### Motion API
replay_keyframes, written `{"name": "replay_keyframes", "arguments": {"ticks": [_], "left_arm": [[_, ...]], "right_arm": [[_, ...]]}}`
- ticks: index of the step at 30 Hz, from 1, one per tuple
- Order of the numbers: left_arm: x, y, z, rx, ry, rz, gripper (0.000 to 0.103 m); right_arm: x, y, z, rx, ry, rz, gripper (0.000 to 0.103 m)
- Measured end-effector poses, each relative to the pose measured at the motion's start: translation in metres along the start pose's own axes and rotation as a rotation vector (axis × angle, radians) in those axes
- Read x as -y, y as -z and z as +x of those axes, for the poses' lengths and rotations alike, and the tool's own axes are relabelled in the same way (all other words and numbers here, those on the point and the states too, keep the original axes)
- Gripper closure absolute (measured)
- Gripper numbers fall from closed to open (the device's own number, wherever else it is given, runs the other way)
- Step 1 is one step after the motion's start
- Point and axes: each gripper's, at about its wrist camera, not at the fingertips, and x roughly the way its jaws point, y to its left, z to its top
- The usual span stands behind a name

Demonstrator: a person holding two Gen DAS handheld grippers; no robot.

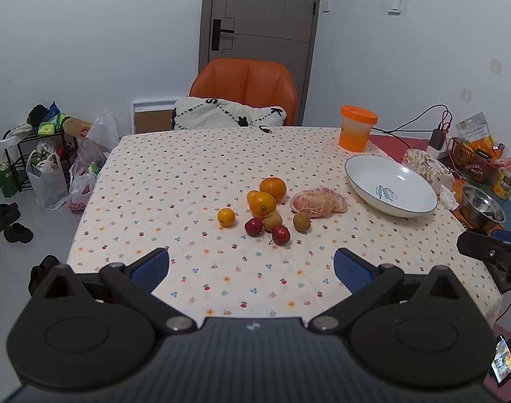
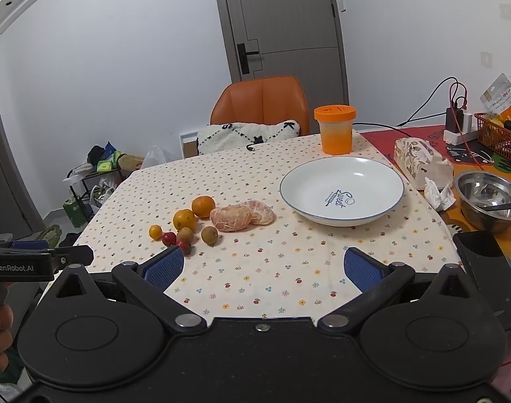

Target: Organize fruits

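Observation:
A cluster of fruit lies mid-table: oranges [image 1: 272,188] [image 2: 203,206], a small orange [image 1: 226,217], two red fruits [image 1: 254,227], two brown longans [image 1: 301,221] [image 2: 209,235] and a peeled pomelo piece [image 1: 318,202] [image 2: 231,218]. A white empty bowl [image 1: 389,184] [image 2: 342,189] stands to the right of them. My left gripper [image 1: 252,268] is open and empty, above the table's near edge, short of the fruit. My right gripper [image 2: 263,267] is open and empty, short of the bowl and the fruit.
An orange-lidded jar [image 1: 356,127] [image 2: 336,129] stands at the far right of the tablecloth [image 1: 174,174]. A tissue pack [image 2: 420,161], a steel bowl [image 2: 490,198] and a red basket [image 2: 500,141] sit right of the bowl. An orange chair [image 1: 245,90] stands behind the table.

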Motion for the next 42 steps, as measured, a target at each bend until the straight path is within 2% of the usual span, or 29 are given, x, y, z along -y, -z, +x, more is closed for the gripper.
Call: {"name": "replay_keyframes", "arguments": {"ticks": [42], "left_arm": [[0.0008, 0.001, -0.0019, 0.019, 0.034, 0.012, 0.0]], "right_arm": [[-0.0036, 0.0059, 0.0038, -0.011, 0.024, -0.017, 0.0]]}}
